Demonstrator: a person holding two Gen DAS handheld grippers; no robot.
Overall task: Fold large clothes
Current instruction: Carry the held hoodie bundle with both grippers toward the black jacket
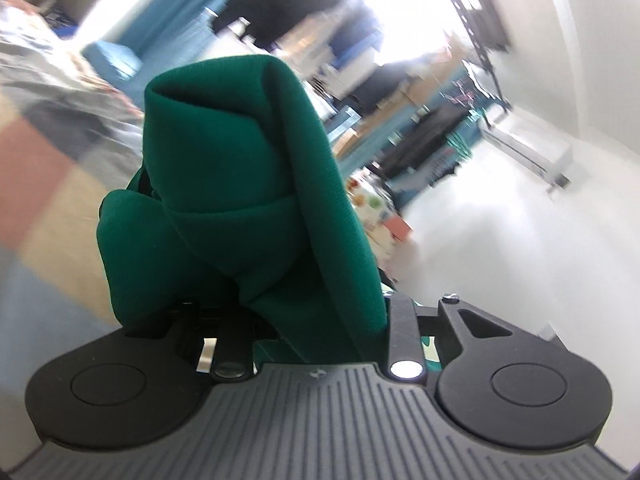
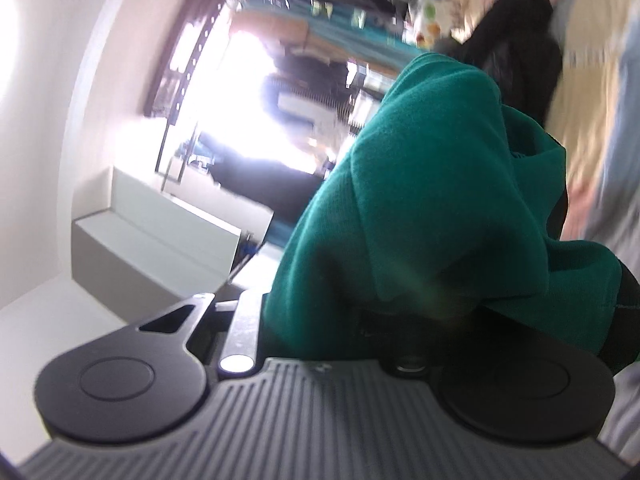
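Up close, both wrist views are filled by bunched green cloth draped over the gripper fingers. The left gripper point(image 1: 280, 312) is rolled so the room tilts steeply in its view; the green garment point(image 1: 248, 184) rises from between its fingers in a thick folded bundle, and the jaws are clamped on that fabric, their tips buried under it. The right gripper point(image 2: 360, 320) is rolled the other way, its view tipped almost sideways; the same green garment point(image 2: 432, 208) mounds over its fingers, and the jaws are closed on the cloth, with the right finger wholly covered.

Just past the left gripper, on the left of its view, lies a surface of pale pink, cream and blue patches point(image 1: 44, 184), blurred. The right view shows the same patchwork only as a streak point(image 2: 588, 128) at its right edge, with a dark shape point(image 2: 520, 52) beside it that cannot be made out.

Farther off, the left view shows a teal curtain point(image 1: 176, 12) and cluttered shelving point(image 1: 420, 120). The right view alone shows a white box-like unit point(image 2: 160, 232) against the wall and a bright window point(image 2: 240, 92).
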